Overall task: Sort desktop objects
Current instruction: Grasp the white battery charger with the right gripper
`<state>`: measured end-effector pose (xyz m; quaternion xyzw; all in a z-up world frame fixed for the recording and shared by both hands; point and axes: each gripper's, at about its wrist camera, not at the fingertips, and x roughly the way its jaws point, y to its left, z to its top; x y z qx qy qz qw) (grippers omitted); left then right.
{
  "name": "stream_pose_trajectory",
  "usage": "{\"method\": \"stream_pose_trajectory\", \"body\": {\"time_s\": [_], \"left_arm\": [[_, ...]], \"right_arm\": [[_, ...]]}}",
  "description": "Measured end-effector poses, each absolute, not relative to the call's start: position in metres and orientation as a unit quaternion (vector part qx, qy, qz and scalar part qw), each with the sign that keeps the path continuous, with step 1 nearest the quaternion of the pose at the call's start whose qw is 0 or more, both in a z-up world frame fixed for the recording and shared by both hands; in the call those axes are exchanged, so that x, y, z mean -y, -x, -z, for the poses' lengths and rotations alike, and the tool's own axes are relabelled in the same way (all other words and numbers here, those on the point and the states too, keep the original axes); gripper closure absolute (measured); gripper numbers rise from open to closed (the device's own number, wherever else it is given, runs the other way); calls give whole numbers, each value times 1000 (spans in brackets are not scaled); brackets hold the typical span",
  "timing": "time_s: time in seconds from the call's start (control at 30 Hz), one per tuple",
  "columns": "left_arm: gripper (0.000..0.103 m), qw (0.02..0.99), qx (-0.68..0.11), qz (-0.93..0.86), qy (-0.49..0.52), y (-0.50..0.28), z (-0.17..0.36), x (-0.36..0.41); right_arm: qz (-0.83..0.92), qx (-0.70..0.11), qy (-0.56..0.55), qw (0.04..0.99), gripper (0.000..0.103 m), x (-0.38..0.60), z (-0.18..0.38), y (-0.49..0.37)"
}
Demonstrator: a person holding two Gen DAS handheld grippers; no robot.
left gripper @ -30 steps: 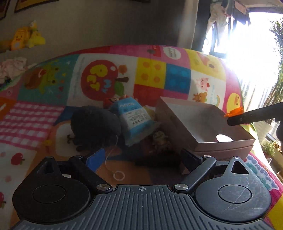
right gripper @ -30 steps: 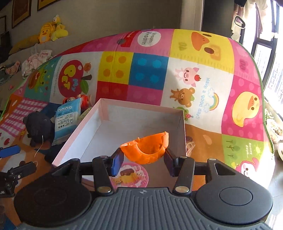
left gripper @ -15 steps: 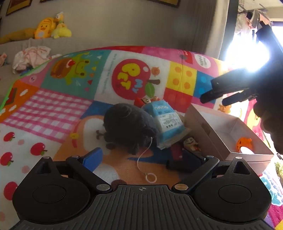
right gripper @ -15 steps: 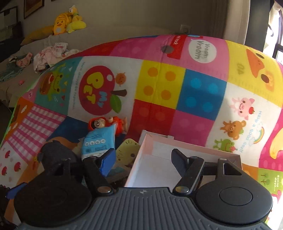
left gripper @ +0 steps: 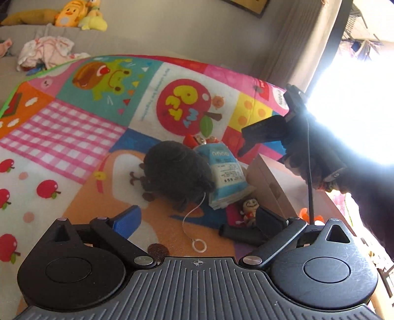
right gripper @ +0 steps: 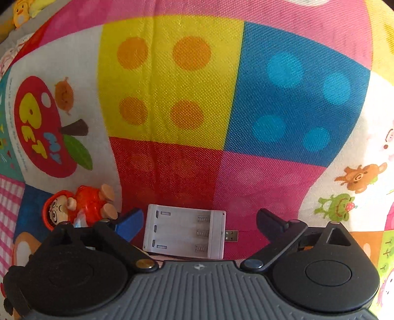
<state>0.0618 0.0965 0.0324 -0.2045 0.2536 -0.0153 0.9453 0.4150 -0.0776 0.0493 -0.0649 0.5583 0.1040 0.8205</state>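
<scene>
We note a patchwork play mat (left gripper: 73,128) underneath. Beyond it, yellow plush toys (left gripper: 73,14) and crumpled pink clothing (left gripper: 46,53) on a grey couch (left gripper: 152,32); bright window (left gripper: 357,98) at right.

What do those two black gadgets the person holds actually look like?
Each gripper, left and right, has a ribbed dark grey body, two round black discs, silver pivot screws, one blue-padded finger and one black. A thin black cable hangs by the right one.

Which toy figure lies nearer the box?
The small figure beside the box, below the tissue pack; the red one lies beyond the pack.
</scene>
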Motion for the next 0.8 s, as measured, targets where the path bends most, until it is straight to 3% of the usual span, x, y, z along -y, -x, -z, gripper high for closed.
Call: {"method": "stream_pose_trajectory", "body": {"time_s": [0.1, 0.2, 0.5, 0.67, 0.8], "left_arm": [[1, 946, -255, 18, 200, -62, -32, -94], [1, 944, -262, 15, 199, -65, -29, -93], [1, 940, -282, 15, 192, -71, -20, -92], [1, 944, -280, 18, 175, -70, -19, -87], [1, 949, -266, 8, 171, -69, -20, -87]], "right_arm": [[-106, -583, 73, 802, 5, 65, -34, -417], [-124, -562, 89, 813, 22, 52, -39, -410], [-212, -463, 51, 859, 23, 60, -120, -340], [-272, -427, 42, 861, 23, 103, -160, -244], [-296, -419, 27, 858, 24, 149, -156, -164]]}}
